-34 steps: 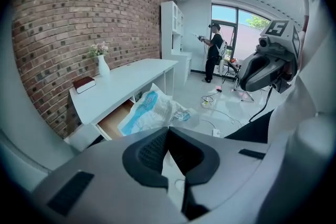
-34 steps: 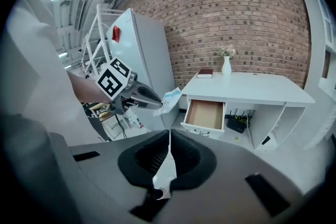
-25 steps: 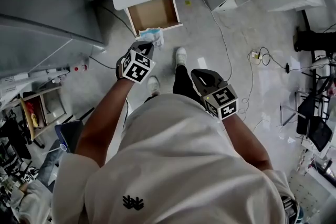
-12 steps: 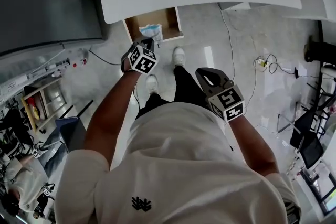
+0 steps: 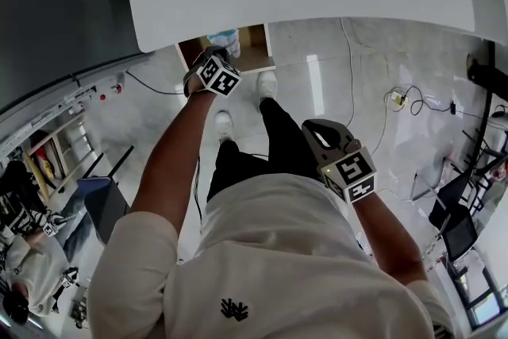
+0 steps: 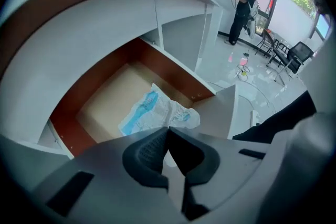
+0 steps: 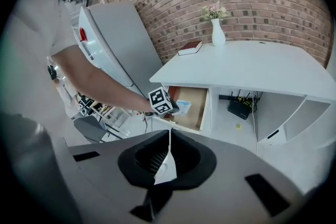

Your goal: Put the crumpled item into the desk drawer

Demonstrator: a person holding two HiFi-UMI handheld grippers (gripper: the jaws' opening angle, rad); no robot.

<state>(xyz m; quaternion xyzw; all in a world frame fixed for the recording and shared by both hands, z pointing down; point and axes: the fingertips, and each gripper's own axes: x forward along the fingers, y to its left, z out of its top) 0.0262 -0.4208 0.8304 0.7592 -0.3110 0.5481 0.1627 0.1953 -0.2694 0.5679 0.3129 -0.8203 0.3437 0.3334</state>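
Now: your left gripper pinches crumpled item, held over open drawer at 12 o'clock under desk. Right gripper pressed together, empty, at 5 o'clock. Risk: release too near drawer's front edge and item likely catches rim, drops onto floor.

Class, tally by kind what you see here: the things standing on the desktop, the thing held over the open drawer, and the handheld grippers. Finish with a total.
Vase of flowers: 1
Book: 1
Crumpled item: 1
Grippers: 2 (left gripper, right gripper)
Total: 5
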